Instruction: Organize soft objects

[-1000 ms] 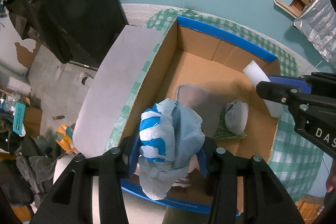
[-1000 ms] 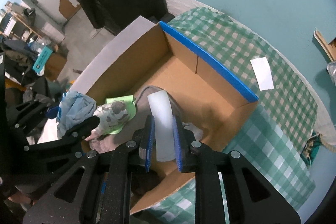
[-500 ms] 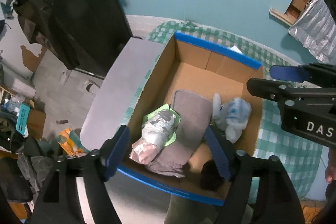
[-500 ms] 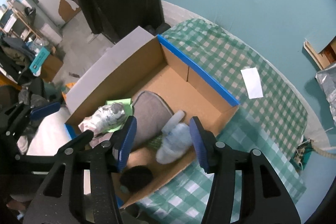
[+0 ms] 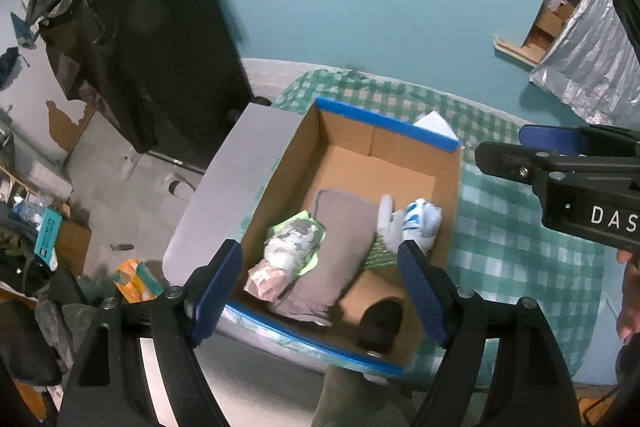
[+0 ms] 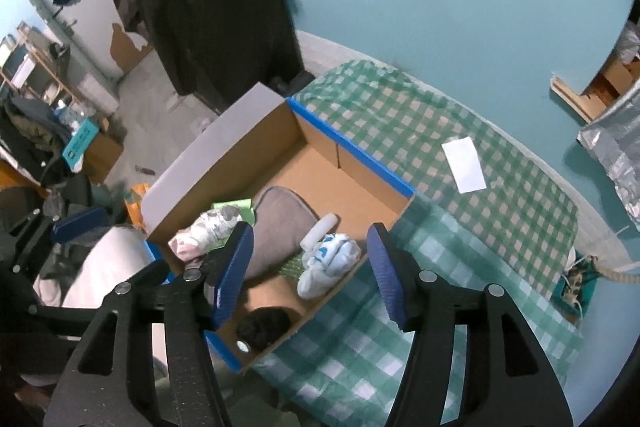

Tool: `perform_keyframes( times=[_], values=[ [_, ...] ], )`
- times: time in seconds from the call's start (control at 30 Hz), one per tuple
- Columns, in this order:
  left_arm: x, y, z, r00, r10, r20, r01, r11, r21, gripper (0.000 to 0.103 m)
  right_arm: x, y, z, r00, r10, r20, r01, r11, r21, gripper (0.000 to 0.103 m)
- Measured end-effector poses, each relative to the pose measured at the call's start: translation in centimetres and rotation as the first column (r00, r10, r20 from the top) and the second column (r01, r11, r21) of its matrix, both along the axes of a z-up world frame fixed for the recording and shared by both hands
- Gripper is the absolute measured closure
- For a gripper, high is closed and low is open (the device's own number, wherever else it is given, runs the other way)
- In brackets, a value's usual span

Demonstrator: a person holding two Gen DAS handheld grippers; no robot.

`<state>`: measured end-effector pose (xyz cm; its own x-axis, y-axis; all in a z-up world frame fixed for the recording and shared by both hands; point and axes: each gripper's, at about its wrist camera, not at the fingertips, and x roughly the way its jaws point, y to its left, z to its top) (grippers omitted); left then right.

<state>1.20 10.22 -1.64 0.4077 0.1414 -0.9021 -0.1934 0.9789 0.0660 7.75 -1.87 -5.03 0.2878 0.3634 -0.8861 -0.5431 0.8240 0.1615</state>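
Observation:
An open cardboard box [image 5: 384, 125] [image 6: 352, 155] with a blue-taped rim stands on a green checked tablecloth [image 6: 460, 227]. Inside lie a grey folded cloth [image 5: 340, 239] [image 6: 280, 227], a white-and-blue bundle [image 5: 420, 223] [image 6: 332, 259], a white roll [image 5: 386, 211] [image 6: 320, 233], a grey-patterned bundle [image 5: 292, 247] [image 6: 208, 231] on a green cloth, and a black lump [image 5: 380, 319] [image 6: 264, 325]. My left gripper [image 5: 320, 259] hangs open above the box, empty. The jaws of my right gripper [image 6: 310, 239] are opening, also above the box, with nothing between them.
A white paper slip [image 6: 466, 167] lies on the tablecloth beyond the box. Dark clothes hang on a black cabinet [image 5: 140, 47] at the back left. Silver sheeting [image 5: 592, 67] hangs at the right. Clutter covers the floor at the left. A person's hand [image 5: 628, 287] shows at the right edge.
The left gripper let go of the white-and-blue bundle and the right let go of the white roll. Both now lie in the box. Both grippers opened and rose away from it.

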Motion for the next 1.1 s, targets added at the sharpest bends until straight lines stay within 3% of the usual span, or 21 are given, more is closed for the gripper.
perform_keyframes(
  times=[0.27,0.37,0.57,0.8,1.1],
  values=[
    [-0.3,-2.6,2.1,0.999,-0.041,0.031,0.041,0.999,-0.001,0.021,-1.3,-3.8,1.3,0.995,-0.093,0.021,0.093,0.996,0.019,0.041],
    [-0.6,-3.7,3.0,0.997,-0.051,0.054,0.049,0.999,0.022,0.011,-1.8,-5.3,1.9,0.990,-0.132,0.045,0.132,0.991,0.018,0.041],
    [-1.1,-5.4,4.4,0.992,-0.085,0.088,0.081,0.996,0.044,0.010,-2.6,-7.6,3.2,0.978,-0.186,0.090,0.184,0.983,0.023,0.041],
    [-1.3,-6.0,5.1,0.991,-0.054,0.119,0.051,0.998,0.027,0.010,-3.5,-10.0,4.5,0.963,-0.235,0.130,0.230,0.972,0.049,0.040],
    [-1.2,-6.8,4.6,0.994,-0.054,0.091,0.051,0.998,0.033,0.010,-4.1,-12.1,4.7,0.956,-0.265,0.126,0.255,0.963,0.092,0.040]
  ],
)
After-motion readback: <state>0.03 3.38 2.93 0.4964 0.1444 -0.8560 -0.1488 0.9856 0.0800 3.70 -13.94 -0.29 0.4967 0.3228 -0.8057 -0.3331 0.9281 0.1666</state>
